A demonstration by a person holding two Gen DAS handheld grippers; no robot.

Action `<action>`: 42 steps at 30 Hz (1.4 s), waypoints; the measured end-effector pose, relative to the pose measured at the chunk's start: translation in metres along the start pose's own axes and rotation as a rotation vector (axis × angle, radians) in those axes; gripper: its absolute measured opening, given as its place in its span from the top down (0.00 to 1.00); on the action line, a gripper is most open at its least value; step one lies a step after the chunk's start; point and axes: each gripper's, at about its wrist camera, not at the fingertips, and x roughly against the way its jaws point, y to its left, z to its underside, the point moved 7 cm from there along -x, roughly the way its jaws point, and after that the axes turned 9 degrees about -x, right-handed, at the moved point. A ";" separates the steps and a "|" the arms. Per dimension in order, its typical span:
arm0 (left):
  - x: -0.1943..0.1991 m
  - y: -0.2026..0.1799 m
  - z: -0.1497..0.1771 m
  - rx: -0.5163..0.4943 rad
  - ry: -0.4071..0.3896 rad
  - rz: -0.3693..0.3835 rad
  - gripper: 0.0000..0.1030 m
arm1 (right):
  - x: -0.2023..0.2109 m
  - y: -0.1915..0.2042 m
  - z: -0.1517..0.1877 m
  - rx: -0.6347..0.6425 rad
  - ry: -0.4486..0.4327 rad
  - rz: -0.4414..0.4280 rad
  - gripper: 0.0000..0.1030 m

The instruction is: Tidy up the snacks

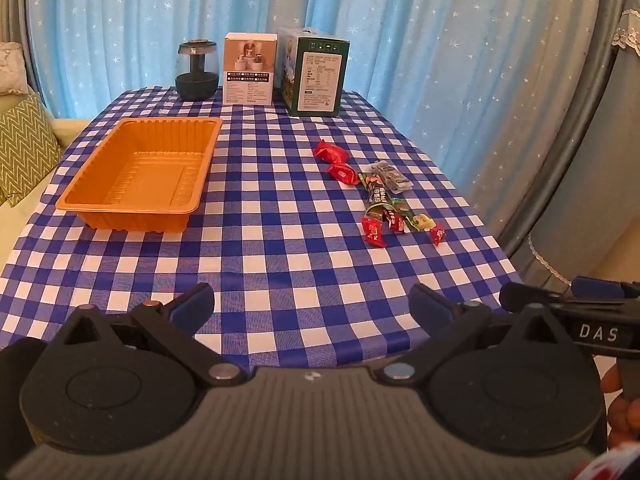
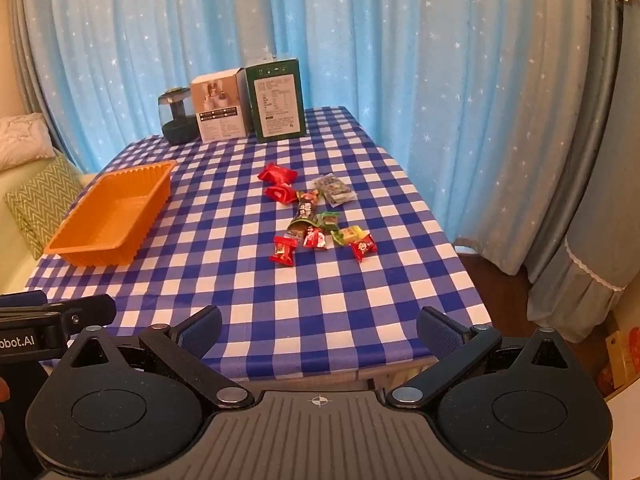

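You hold both grippers' fingers spread wide and empty at the desk's (image 1: 280,240) near edge; orange tray (image 1: 100,204) bare, snacks (image 2: 316,216) unsorted toward the right edge.

Right gripper (image 2: 319,330): jaws spread wide, holding nothing, above near table edge. Orange tray (image 2: 72,245): left side of checked tablecloth (image 2: 280,300). Snack packets (image 2: 316,216): loose cluster (mostly red wrappers), centre, well apart from tray.

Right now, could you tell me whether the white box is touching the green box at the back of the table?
Cannot tell. In both wrist views the white box overlaps the green box, with no visible gap or plain contact.
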 end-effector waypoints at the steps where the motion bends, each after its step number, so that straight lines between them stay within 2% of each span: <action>1: 0.001 0.003 0.001 -0.005 0.000 0.003 0.00 | 0.002 -0.001 0.001 0.000 0.001 0.000 0.00; 42: 0.003 0.004 -0.001 0.004 -0.002 0.012 0.00 | 0.002 0.001 0.008 -0.001 0.007 -0.002 0.00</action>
